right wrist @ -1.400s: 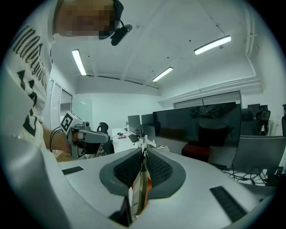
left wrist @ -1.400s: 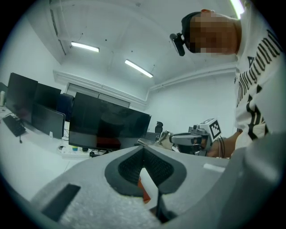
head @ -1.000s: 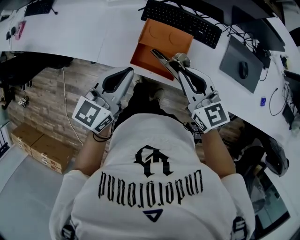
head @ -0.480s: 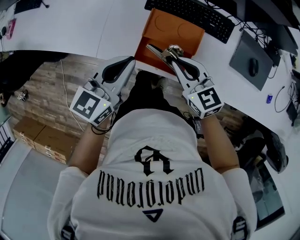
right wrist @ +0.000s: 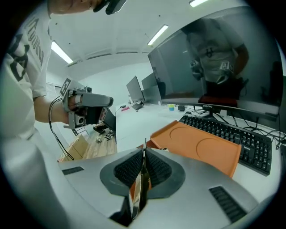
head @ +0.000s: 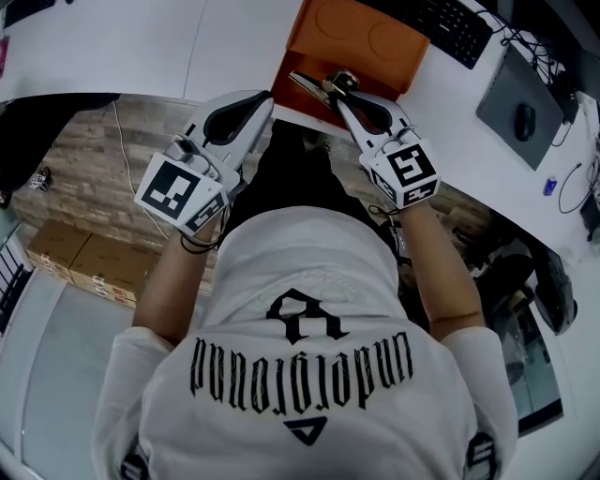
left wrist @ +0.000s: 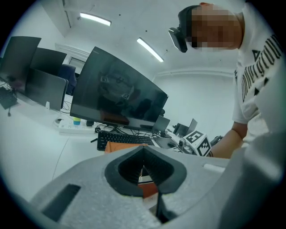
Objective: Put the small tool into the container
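Note:
The small tool [head: 309,86] is a thin metal piece, and my right gripper [head: 337,94] is shut on it. It sticks out to the left over the near edge of the orange container [head: 361,37], a shallow tray on the white desk. In the right gripper view the tool [right wrist: 137,192] stands edge-on between the closed pads of the right gripper [right wrist: 144,154], with the container [right wrist: 201,147] just ahead. My left gripper [head: 265,98] is shut on nothing, beside the container's near left corner. In its own view the left gripper [left wrist: 144,152] shows the container's edge [left wrist: 123,146] beyond.
A black keyboard [head: 450,23] lies right behind the container. A mouse [head: 525,120] rests on a grey pad at the right. A large dark monitor [left wrist: 116,96] stands behind the keyboard. Cardboard boxes [head: 80,267] sit on the wooden floor at the left.
Both grippers have moved forward, closer to the desk. The right gripper, still shut on the tool, now has it over the container's near edge. The left gripper stays shut.

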